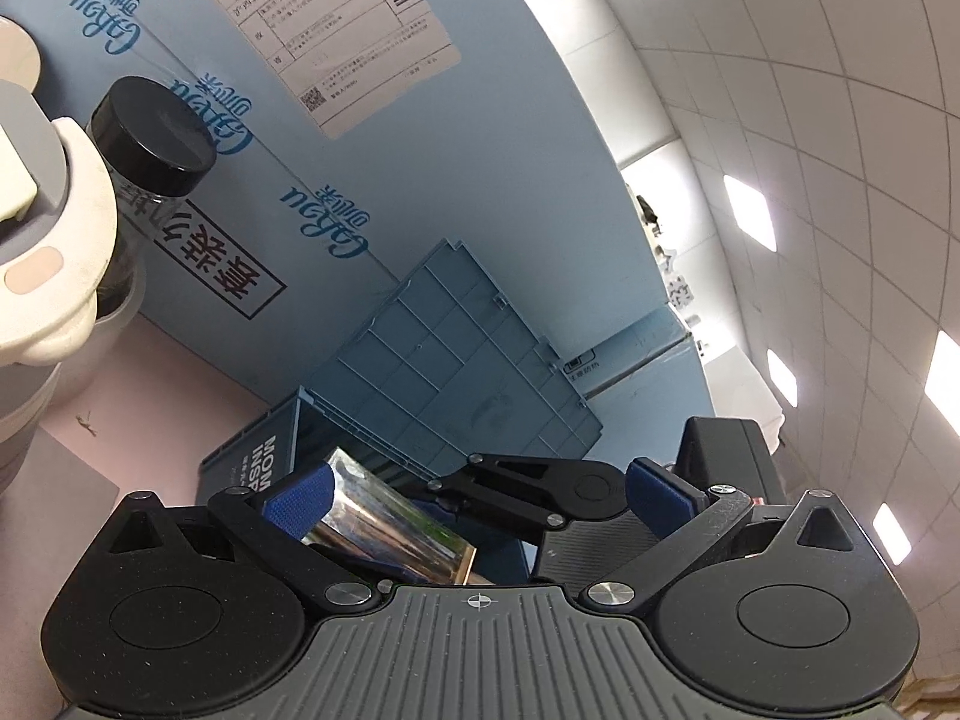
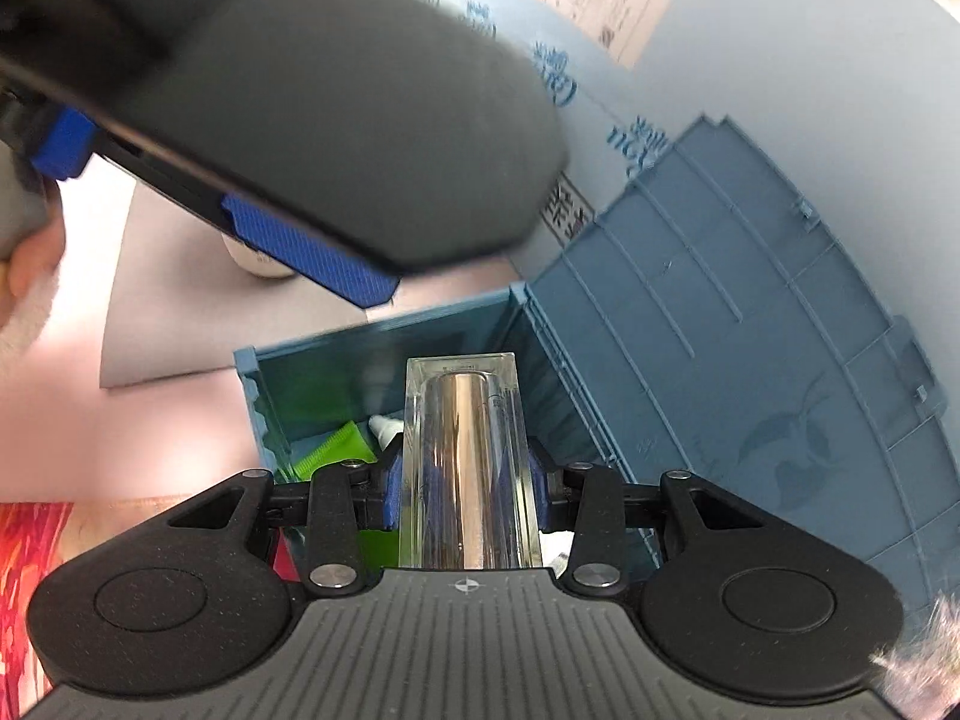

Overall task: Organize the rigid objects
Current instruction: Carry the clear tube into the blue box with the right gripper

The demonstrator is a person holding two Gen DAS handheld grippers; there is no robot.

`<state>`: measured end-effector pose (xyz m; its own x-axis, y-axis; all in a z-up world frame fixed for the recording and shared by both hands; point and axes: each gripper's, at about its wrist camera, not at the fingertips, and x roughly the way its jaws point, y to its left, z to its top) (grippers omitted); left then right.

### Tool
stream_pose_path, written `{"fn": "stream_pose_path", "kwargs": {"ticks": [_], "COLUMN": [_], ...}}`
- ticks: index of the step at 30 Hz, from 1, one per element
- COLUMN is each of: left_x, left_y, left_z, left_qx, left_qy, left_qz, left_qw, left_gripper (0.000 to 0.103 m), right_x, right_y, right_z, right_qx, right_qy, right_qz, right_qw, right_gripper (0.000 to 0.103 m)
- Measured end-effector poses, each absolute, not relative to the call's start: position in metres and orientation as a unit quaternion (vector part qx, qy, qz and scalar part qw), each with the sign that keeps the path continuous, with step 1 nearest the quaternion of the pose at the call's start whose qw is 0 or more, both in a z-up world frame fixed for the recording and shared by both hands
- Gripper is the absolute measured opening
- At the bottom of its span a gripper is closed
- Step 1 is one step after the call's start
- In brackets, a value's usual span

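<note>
My right gripper (image 2: 468,480) is shut on a clear rectangular bottle (image 2: 465,456) with a chrome core, its blue pads pressing both sides. It holds the bottle above the open blue storage box (image 2: 384,336), where a green tube (image 2: 336,450) and a small white item (image 2: 384,427) lie. My left gripper (image 1: 480,498) stands open, its blue pads (image 1: 300,504) wide apart. Between them I see the same shiny bottle (image 1: 390,531) and the right gripper's black linkage (image 1: 558,492). In the right wrist view the left gripper (image 2: 186,198) looms blurred at the upper left.
The box's ribbed lid (image 2: 750,330) stands open against a light-blue carton (image 1: 420,180) with a shipping label (image 1: 336,30). A clear jar with a black lid (image 1: 150,132) and a white-and-grey bottle (image 1: 42,228) stand at the left on the pink surface (image 1: 168,396). A grey mat (image 2: 180,312) lies beside the box.
</note>
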<state>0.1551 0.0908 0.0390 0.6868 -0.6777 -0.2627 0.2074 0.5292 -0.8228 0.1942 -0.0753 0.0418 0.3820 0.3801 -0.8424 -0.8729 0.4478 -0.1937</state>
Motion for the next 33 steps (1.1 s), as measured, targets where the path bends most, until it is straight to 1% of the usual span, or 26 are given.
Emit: {"fn": "stream_pose_path", "kwargs": {"ticks": [15, 16, 18, 26, 33], "left_x": [0.155, 0.155, 0.155, 0.155, 0.154], "left_y": [0.092, 0.093, 0.092, 0.090, 0.088], "left_z": [0.039, 0.039, 0.039, 0.039, 0.041], "left_qx": [-0.408, -0.408, -0.408, -0.405, -0.402], "left_qy": [0.292, 0.291, 0.291, 0.290, 0.286], "left_qz": [-0.272, -0.272, -0.273, -0.277, -0.278], "left_qw": [0.821, 0.821, 0.821, 0.821, 0.824], "left_gripper": [0.103, 0.103, 0.103, 0.103, 0.103], "right_x": [0.208, 0.208, 0.207, 0.203, 0.193], "right_y": [-0.076, -0.076, -0.074, -0.071, -0.083], "right_z": [0.044, 0.044, 0.042, 0.045, 0.058], "right_qx": [-0.305, -0.306, -0.307, -0.306, -0.293], "right_qy": [0.399, 0.398, 0.394, 0.386, 0.364], "right_qz": [0.407, 0.406, 0.406, 0.407, 0.404], "right_qw": [0.763, 0.764, 0.766, 0.769, 0.786], "right_gripper": [0.036, 0.036, 0.042, 0.044, 0.049]}}
